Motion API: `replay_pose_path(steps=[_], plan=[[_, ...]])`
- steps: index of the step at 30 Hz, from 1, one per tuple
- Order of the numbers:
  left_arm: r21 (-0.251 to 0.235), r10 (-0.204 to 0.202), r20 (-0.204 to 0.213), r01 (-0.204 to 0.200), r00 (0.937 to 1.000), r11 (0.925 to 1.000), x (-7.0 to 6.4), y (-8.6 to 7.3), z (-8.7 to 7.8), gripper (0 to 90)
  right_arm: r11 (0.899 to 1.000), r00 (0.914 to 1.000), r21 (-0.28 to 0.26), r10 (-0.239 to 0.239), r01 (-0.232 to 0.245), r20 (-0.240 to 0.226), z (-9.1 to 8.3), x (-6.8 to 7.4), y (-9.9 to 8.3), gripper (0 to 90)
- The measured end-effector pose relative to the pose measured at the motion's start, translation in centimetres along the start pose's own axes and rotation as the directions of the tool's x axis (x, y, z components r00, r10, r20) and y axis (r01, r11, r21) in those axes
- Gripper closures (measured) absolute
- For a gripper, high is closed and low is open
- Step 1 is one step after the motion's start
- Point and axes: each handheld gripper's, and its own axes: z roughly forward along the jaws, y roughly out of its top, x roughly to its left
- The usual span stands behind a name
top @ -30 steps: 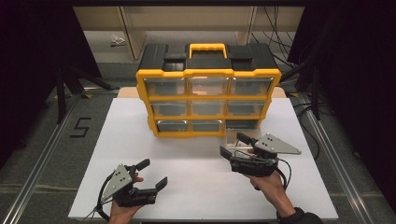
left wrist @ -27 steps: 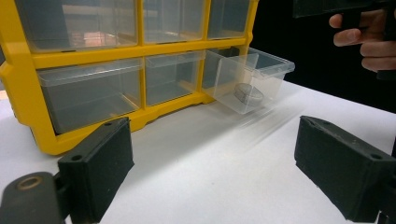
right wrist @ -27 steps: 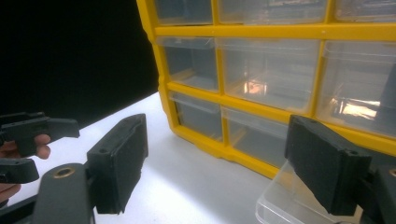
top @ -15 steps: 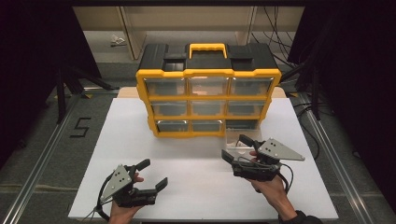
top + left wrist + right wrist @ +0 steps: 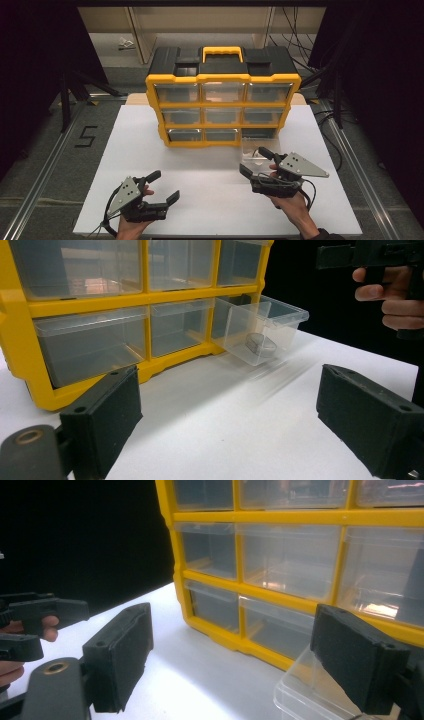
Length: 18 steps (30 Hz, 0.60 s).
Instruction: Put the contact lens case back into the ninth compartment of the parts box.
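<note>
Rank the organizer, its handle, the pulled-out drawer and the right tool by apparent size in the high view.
1. Organizer
2. Right tool, though it sits nearer the camera
3. Handle and drawer: too alike to rank

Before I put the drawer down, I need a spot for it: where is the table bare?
The white table is bare left of the yellow cabinet, and in the middle between both hand-held grippers, left and right. It is crowded at front right, where the clear drawer sticks out by the right one.
</note>
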Motion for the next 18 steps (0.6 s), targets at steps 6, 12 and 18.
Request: replay_pose_path(steps=[6,12,18], plan=[[0.000,0.003,0.002,-0.003,1.0000,1.0000,0.0,0.0,0.0,10.4,1.000,1.0000,-0.012,-0.003,0.003,0.008,-0.5,-0.2,-0.4,18.1],[0.001,0.002,0.002,-0.002,1.0000,1.0000,0.0,0.0,0.0,10.4,1.000,0.9998,-0.011,-0.001,0.002,0.018,-0.9,-0.2,-0.7,18.0],[0.003,0.005,0.006,-0.005,1.0000,1.0000,-0.1,0.0,0.1,10.4,1.000,0.9997,-0.007,0.005,-0.005,0.023,-1.3,-0.3,-1.1,16.8]])
